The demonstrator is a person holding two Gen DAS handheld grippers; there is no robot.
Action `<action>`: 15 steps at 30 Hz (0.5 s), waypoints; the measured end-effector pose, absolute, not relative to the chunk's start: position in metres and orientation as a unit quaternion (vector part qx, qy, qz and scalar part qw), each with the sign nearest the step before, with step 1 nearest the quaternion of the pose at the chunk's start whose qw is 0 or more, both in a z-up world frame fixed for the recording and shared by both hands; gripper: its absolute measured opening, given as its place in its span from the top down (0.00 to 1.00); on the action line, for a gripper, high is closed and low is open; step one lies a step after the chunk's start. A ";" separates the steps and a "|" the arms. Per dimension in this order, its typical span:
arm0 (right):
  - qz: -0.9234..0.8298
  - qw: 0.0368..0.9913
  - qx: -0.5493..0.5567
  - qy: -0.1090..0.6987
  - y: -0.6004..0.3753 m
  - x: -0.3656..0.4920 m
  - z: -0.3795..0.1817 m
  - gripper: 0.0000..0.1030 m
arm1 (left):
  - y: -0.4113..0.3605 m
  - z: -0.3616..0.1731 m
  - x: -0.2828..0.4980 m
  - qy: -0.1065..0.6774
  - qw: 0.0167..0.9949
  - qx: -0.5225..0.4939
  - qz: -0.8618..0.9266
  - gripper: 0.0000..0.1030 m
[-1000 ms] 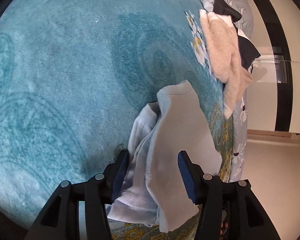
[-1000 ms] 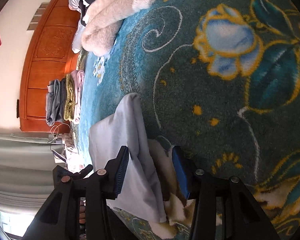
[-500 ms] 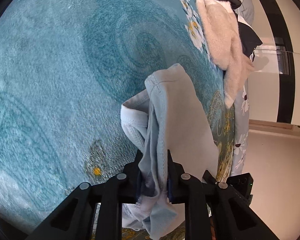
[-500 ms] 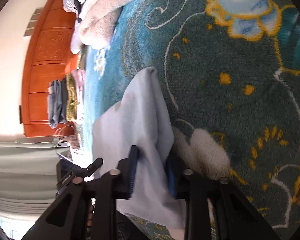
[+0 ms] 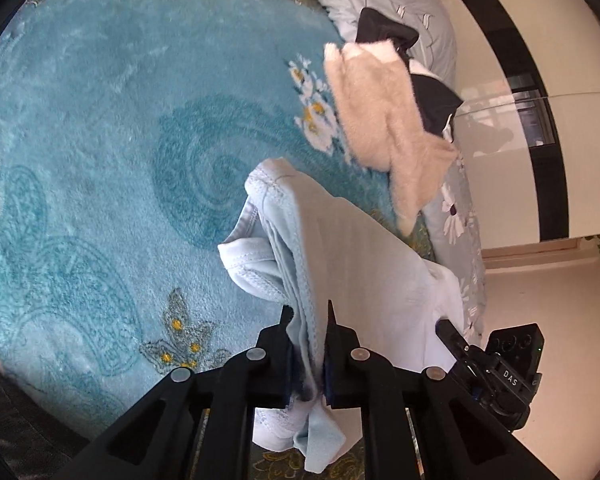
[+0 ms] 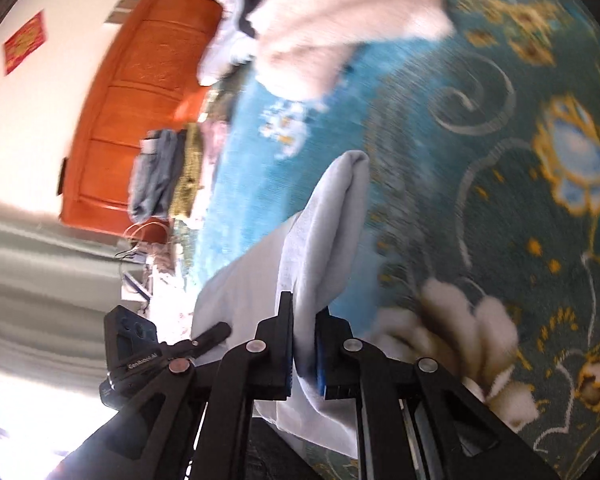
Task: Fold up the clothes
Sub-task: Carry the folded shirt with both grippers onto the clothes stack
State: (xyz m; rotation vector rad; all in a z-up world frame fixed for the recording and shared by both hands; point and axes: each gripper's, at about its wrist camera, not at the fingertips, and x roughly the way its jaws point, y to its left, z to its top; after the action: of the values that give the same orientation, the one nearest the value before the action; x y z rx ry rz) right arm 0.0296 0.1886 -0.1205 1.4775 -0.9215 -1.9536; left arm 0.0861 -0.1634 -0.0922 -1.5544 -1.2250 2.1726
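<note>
Holding: pale blue garment (image 5: pixel 352 248), pinched in left gripper (image 5: pixel 308 346) and right gripper (image 6: pixel 303 350), closing moments ago.
Place: raised above teal blanket (image 5: pixel 100 120); fluffy cream garment (image 5: pixel 384 120) at 1 o'clock.
Handling: looked light, soft, floppy.
Hold: best taken at hems.

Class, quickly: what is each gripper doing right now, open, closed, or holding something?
Left gripper: jaws just closed, shut on the light blue garment.
Right gripper: jaws just closed, shut on the same garment.
</note>
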 end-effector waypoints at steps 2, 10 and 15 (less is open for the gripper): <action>-0.728 0.282 0.535 -0.323 0.180 0.021 -0.100 0.92 | -0.174 -0.074 0.088 -0.423 0.101 -0.505 0.746 0.89; -0.742 0.372 0.492 -0.261 0.129 -0.019 -0.027 0.92 | -0.222 -0.015 0.084 -0.406 0.075 -0.445 0.794 0.89; -0.733 0.410 0.493 -0.226 0.082 -0.046 -0.003 0.92 | -0.265 0.010 0.074 -0.405 0.058 -0.420 0.810 0.89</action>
State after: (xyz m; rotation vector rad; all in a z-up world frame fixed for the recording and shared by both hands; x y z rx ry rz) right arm -0.0460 0.0822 -0.0031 1.2400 -0.5681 -1.8465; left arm 0.0738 -0.2650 0.0104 -1.2725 -1.2292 2.4554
